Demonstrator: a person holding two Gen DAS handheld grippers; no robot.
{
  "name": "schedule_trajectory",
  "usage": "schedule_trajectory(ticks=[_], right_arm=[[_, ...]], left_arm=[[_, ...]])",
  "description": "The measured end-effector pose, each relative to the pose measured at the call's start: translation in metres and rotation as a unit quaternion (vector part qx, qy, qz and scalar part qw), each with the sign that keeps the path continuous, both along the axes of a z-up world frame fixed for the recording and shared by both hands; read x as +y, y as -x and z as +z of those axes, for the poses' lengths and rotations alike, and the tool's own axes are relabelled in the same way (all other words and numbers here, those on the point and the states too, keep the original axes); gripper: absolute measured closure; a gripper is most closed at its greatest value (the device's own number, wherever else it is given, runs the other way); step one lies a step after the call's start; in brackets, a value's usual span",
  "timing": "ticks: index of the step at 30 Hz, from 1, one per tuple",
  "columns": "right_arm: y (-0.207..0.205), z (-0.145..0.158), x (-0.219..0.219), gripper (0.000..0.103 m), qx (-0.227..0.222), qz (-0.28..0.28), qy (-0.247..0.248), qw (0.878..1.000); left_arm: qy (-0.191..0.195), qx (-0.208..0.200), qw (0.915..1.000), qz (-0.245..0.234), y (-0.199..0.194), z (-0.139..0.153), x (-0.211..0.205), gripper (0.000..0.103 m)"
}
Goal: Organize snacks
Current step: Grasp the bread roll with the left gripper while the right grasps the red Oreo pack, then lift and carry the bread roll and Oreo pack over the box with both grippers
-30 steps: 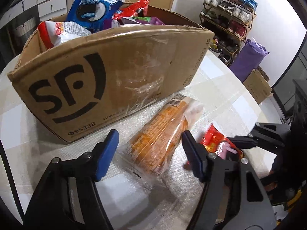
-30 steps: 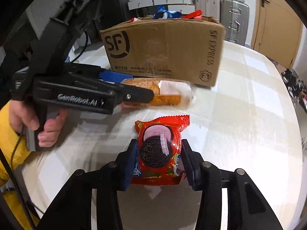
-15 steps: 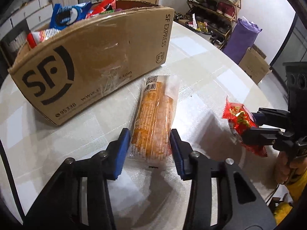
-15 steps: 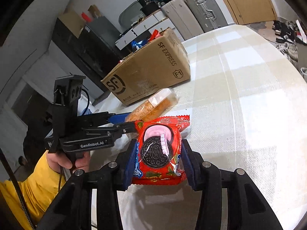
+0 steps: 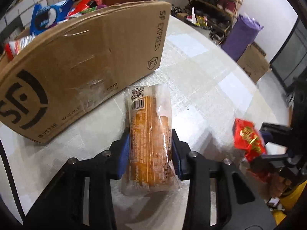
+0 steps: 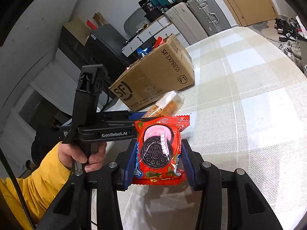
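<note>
Blue pads on the left gripper (image 5: 150,151) are closing from both sides on the orange snack pack (image 5: 149,143), a long, soft loaf-shaped packet in crinkly clear film that lies lengthwise on the table, its barcode end toward the cardboard box (image 5: 82,61); the pads sit against the film and look to be just biting in. The right gripper (image 6: 157,159) is clamped on the red Oreo packet (image 6: 160,149), a glossy, flat foil pouch with saw-tooth seams, held clear above the table (image 6: 249,115). By my reading the step in hand is picking up: one snack is already secured and the second grasp is being finished. The next move calls for lifting both over the box's rim and dropping them among the packets already heaped inside, so the long pack, held near its lower half, may droop at its far end and will want to be raised well clear of the rim. The box is plain corrugated board, taped and scuffed, and stands just beyond the orange pack. Under it all is a pale checked cloth with a fine woven grain. A hand (image 6: 84,153) in a yellow sleeve (image 6: 38,182) grips the left tool's handle.
</note>
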State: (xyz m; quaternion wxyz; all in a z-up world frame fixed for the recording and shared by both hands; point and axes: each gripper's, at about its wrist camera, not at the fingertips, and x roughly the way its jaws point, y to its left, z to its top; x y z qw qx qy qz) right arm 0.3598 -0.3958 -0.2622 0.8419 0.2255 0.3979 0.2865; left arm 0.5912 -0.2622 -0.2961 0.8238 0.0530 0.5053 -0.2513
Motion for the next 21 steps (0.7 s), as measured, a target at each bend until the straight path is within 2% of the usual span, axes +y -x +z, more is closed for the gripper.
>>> schedule_trajectory(ticks=[6, 9, 13, 17, 21], right_arm=[[0.001, 0.002, 0.006, 0.058, -0.012, 0.006, 0.013, 1.0], [0.001, 0.002, 0.005, 0.058, -0.016, 0.002, 0.015, 1.0], [0.008, 0.008, 0.004, 0.058, -0.025, -0.026, 0.042, 0.998], [0.017, 0.016, 0.009, 0.058, -0.027, -0.027, 0.036, 0.999], [0.032, 0.032, 0.024, 0.058, -0.042, -0.014, 0.038, 0.998]], left_arm=[[0.025, 0.002, 0.9992, 0.03, 0.011, 0.0, 0.004, 0.07], [0.034, -0.007, 0.9987, 0.036, 0.039, 0.003, 0.018, 0.07], [0.049, -0.03, 0.9965, 0.06, 0.075, 0.02, 0.033, 0.07], [0.076, -0.042, 0.991, 0.101, 0.113, 0.035, 0.051, 0.07], [0.076, -0.061, 0.9883, 0.117, 0.152, 0.047, 0.067, 0.07]])
